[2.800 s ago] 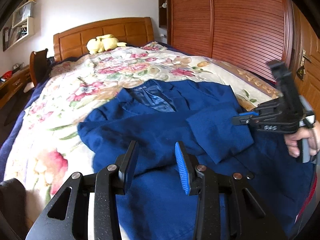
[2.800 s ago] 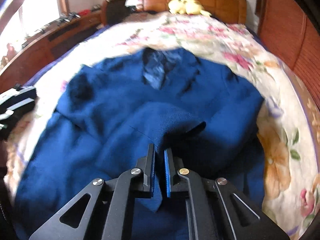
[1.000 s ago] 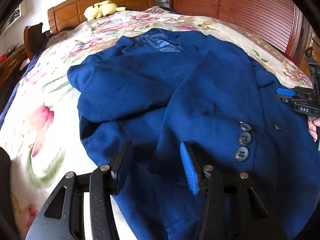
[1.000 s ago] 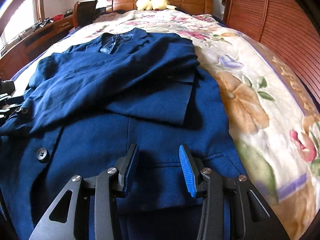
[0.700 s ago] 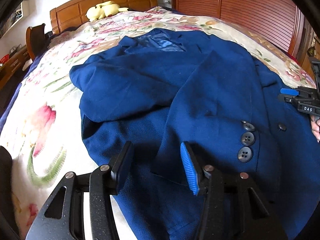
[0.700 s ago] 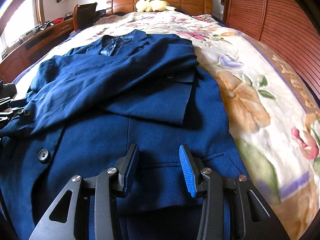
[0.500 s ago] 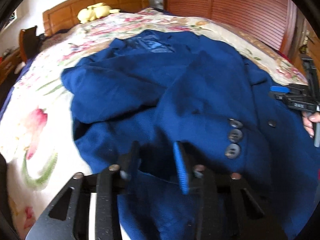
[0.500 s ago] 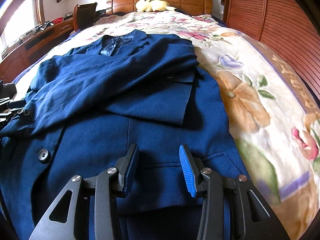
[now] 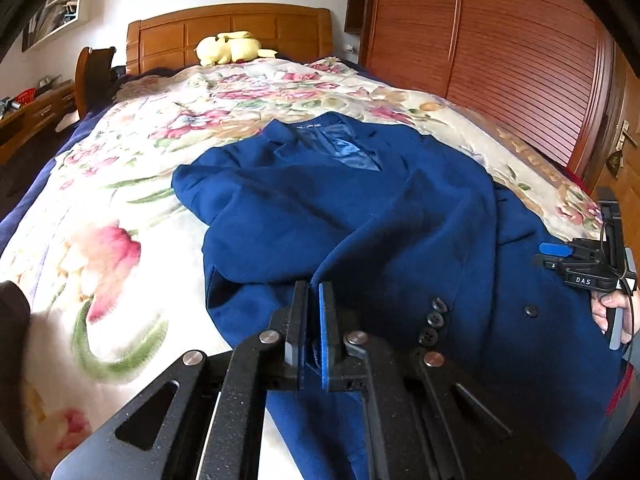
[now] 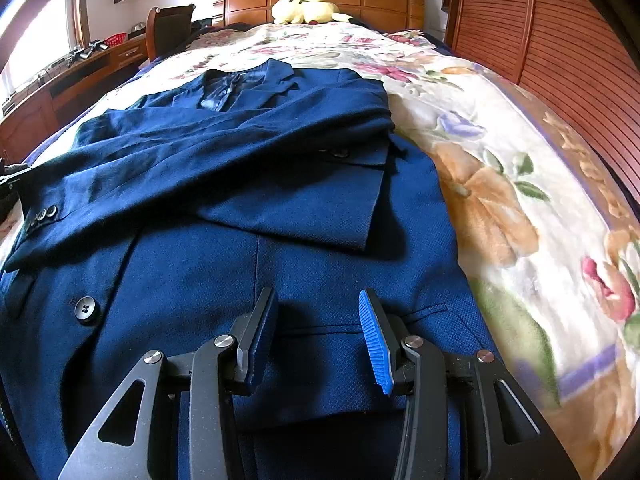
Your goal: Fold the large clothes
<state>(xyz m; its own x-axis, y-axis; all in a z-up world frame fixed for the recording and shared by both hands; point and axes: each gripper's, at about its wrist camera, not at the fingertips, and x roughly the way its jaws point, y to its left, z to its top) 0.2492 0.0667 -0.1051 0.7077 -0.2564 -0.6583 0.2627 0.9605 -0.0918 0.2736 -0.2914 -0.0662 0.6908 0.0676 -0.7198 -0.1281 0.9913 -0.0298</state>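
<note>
Your left hand-held gripper (image 9: 314,312) is pinched on the sleeve cuff (image 9: 400,300) of the blue jacket (image 10: 248,208) spread on the bed (image 10: 500,184); your right hand-held gripper (image 10: 318,332) gapes empty at 3 o'clock.

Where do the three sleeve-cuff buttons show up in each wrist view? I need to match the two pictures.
Left wrist view: the sleeve-cuff buttons sit lower centre-right, just right of the left gripper, which is shut on the sleeve.
Right wrist view: the same buttons lie at the far left edge, mid-height, on the sleeve folded across the jacket.
Shared landmark: the yellow plush toy at the headboard.
</note>
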